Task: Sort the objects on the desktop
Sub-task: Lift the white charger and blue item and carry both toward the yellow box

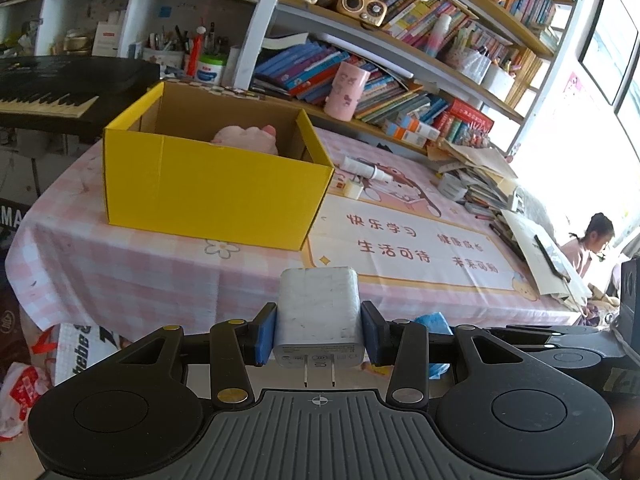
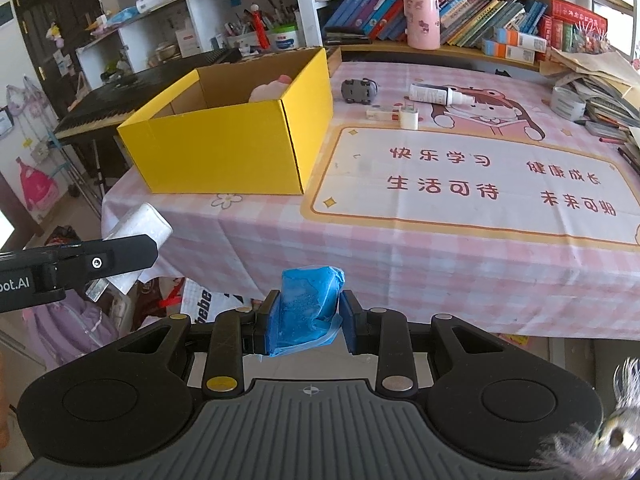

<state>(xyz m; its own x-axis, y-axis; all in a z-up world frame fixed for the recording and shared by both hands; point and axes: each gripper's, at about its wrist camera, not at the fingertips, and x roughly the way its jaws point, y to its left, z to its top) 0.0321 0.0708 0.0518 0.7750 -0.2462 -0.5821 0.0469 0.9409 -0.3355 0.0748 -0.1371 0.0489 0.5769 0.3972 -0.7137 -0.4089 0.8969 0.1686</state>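
**Both claws loaded, box waiting on the counter**

The left claw [image 1: 319, 334] is clamped on a white plug adapter [image 1: 318, 312], prongs pointing back toward the camera; the small print on its base is too fine to read. In the right wrist view the same adapter [image 2: 138, 226] shows only partly, behind the left claw's black arm, whose lettering is cut off to "oot.AI". The right claw [image 2: 307, 322] is clamped on a blue plastic-wrapped packet [image 2: 308, 304]; what is inside cannot be made out.

Both are held off the near edge of the counter [image 2: 440, 264], which wears a pink checked cloth printed with 快乐学习, 健康成长, 生活可待 and 未来可期. The yellow cardboard box [image 2: 236, 140] stands open on its left part, a pink plush [image 2: 266, 90] mostly hidden inside. Beside the box lie a grey toy car [image 2: 359, 90], a white spray bottle [image 2: 438, 94] and a small white charger [image 2: 410, 117]. A bag under the counter reads "bebe", partly covered.
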